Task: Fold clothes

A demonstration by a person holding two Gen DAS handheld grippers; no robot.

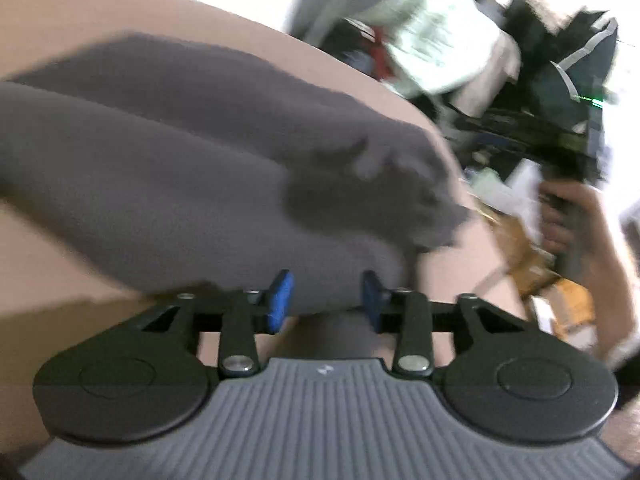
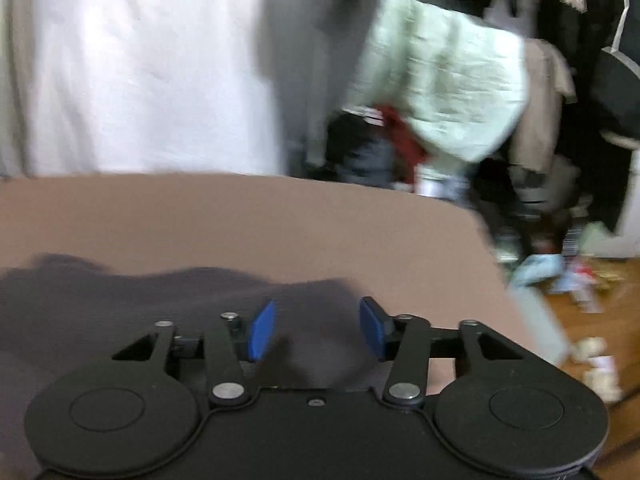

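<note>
Grey garment (image 1: 168, 168) on tan table (image 1: 60, 12); left gripper (image 1: 327, 300) and right gripper (image 2: 317, 330), jaws apart, nothing clamped.

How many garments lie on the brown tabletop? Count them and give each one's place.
1. A gray garment lies bunched on the brown tabletop, just beyond the left gripper and under the right gripper. Its folds could hide another piece.

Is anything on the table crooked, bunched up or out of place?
Yes. The grey garment lies on the brown table, but its right end is bunched into a rumpled lump near the table edge, not laid flat. Both views are blurred, so finer detail cannot be told. Nothing looks spilled or damaged.
</note>
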